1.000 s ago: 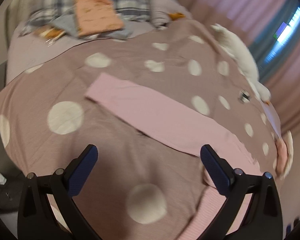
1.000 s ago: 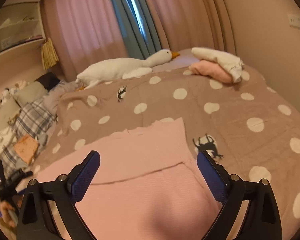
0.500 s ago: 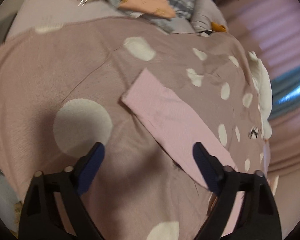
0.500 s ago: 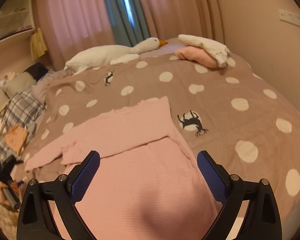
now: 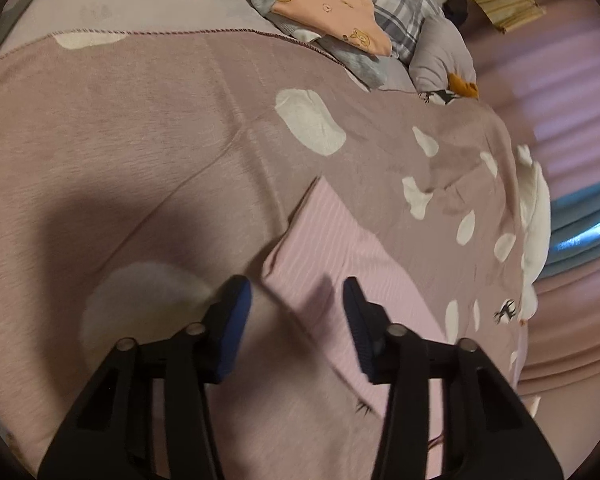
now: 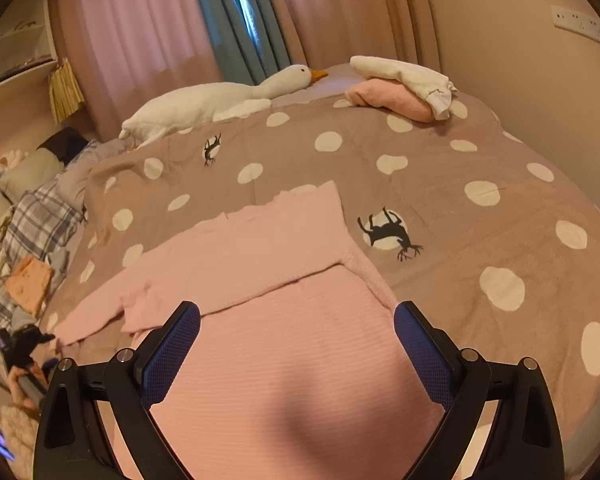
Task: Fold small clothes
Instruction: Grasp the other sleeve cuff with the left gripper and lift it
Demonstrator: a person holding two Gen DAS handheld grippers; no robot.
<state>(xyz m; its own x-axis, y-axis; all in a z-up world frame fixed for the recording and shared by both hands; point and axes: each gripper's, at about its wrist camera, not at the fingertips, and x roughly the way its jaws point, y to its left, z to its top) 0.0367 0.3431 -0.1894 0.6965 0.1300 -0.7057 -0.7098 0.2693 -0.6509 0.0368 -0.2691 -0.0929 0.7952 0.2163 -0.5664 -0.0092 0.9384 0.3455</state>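
Both tools over pink top (image 6: 300, 352): left gripper (image 5: 296, 308) now narrower — half-spread, straddling sleeve (image 5: 340, 248) cuff, grab imminent; right gripper (image 6: 296, 344) wide apart, empty.

I see a mauve polka-dot blanket (image 6: 440, 168) covering the bed. A white goose plush (image 6: 216, 100) lies along its far edge, near the pink curtains (image 6: 140, 28). A plaid pillow (image 6: 40, 224) sits at the left. A wall socket strip (image 6: 578, 26) is mounted upper right.
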